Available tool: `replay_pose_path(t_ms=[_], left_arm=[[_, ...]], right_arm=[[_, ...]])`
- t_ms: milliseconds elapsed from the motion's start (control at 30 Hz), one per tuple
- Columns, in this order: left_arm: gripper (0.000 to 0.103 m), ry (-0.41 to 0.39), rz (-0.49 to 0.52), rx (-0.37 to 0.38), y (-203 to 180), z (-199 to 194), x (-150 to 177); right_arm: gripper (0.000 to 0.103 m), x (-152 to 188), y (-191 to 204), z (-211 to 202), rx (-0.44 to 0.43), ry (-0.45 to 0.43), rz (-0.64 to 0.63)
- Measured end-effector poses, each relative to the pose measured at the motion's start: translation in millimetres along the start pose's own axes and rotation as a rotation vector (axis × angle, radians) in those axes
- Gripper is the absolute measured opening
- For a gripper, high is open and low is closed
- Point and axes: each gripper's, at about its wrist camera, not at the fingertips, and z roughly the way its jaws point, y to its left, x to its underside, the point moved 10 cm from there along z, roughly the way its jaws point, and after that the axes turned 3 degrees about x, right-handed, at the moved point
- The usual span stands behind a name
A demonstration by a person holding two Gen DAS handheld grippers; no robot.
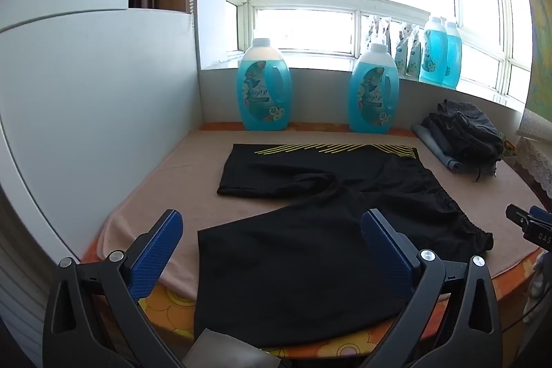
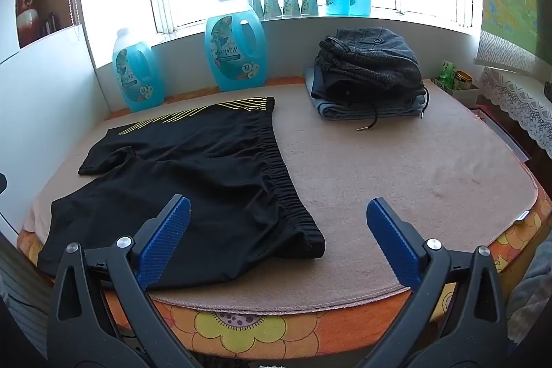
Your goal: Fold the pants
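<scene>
One black shorts [image 2: 193, 175], four blue bottles [image 1: 264, 85]

Black shorts [image 2: 193, 175] with yellow stripes, spread flat and unfolded on the worktop [image 2: 396, 181], before two blue bottles [image 2: 234, 52].

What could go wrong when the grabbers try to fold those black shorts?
The near leg of the black shorts hangs over the table edge, so a tug might slide them off. The left gripper and right gripper are both open, holding nothing; pinching the pink blanket too could drag it. A big swing might bump the folded clothes pile.
</scene>
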Motion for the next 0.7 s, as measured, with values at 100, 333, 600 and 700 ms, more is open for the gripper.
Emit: replay_pose_path(t_ms=[100, 333, 600, 700], left_arm=[[0.103, 0.028, 0.018, -0.011, -0.4, 5.2, 0.9], [0.103, 0.019, 0.001, -0.004, -1.3, 2.3, 0.0], [0.103, 0.033, -0.006, 0.001, -1.1, 6.3, 3.8], [0.103, 0.034, -0.009, 0.003, -1.3, 6.6, 4.3]], right_arm=[[0.103, -1.4, -0.9, 0.3, 0.005, -0.005, -0.001], [0.103, -1.9, 0.5, -1.1, -0.003, -0.015, -0.001], [0.103, -2.4, 1.3, 0.7, -0.001, -0.016, -0.003], [0.103, -2.2, 2.0, 0.3, 0.001, -0.017, -0.005]])
